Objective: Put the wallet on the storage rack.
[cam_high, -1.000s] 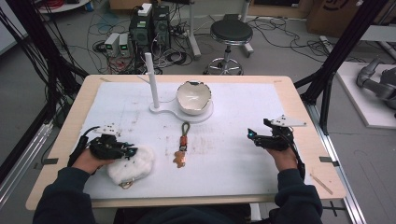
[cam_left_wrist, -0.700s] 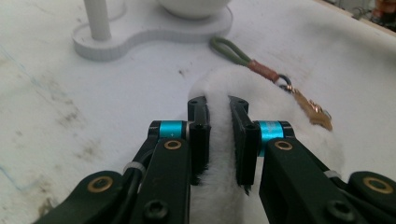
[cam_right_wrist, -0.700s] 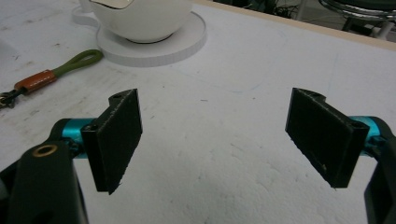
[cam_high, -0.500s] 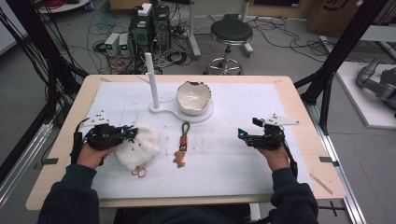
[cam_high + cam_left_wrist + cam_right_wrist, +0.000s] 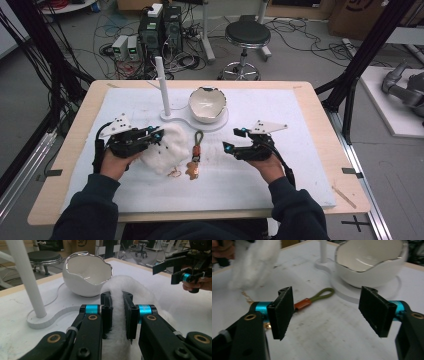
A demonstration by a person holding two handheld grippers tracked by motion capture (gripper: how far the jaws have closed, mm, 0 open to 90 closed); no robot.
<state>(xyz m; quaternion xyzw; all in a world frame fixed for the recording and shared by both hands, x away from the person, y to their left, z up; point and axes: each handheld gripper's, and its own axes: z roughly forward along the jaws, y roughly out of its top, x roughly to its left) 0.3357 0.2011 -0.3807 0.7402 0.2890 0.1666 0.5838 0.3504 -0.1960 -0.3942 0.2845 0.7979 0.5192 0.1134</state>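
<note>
Fluffy white fur pom-pom [image 5: 120,322] sits pinched between the jaws of the left gripper [image 5: 152,136], just left of the olive-loop keychain with an orange tab [image 5: 196,151] on the white table mat [image 5: 300,130]. The left gripper view shows the squeeze on the fur closely; from the high view its small gold chain [image 5: 173,173] trails onto the mat. The right gripper [image 5: 329,312] hangs spread wide above the keychain. The white eggshell-shaped ceramic bowl with a silver rim [image 5: 86,275] looks empty inside.

Bowl [image 5: 207,104] behind keychain [image 5: 195,156], fluffy toy [image 5: 165,148] left (post [image 5: 162,86] beside bowl)
</note>
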